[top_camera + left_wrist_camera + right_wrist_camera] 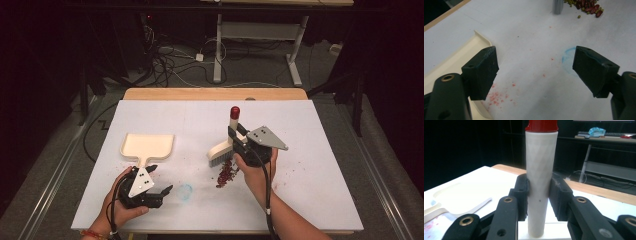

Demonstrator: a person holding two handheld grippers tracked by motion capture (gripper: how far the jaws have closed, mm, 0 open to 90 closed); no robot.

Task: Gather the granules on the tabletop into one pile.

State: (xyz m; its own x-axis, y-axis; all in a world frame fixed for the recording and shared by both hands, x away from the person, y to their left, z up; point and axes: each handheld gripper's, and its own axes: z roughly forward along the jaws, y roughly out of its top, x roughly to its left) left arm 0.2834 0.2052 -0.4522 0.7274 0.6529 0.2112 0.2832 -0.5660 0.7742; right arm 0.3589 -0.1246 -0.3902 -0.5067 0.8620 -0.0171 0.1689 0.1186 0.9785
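1. Tongs, two pairs, one in each of a person's hands, work above a white desk (pixel 310 165).
2. One brush (pixel 223 150), cream with grey bristles and a red-capped handle, stands upright right of the desk's centre, its bristles resting on the surface.
3. The right tongs (pixel 235 136) are clamped on the brush handle; in the right gripper view the two black jaws press both sides of the white shaft below the red cap.
4. One pile of dark red and green beans (pixel 226 174) lies just in front of the bristles, touching or nearly touching them.
5. One cream dustpan (pixel 147 147) lies flat on the left half of the desk, well apart from the beans, and its tray holds nothing.
6. The left tongs (pixel 160 181) are spread wide and grip nothing, hovering low just beside the dustpan's short handle.
7. One faint blue ring mark (pixel 185 191) and scattered pink specks stain the desk between the left tongs and the beans.
8. Open desk surface separates the dustpan from the pile.
9. Cables and a second table's legs stand on the dark floor beyond.
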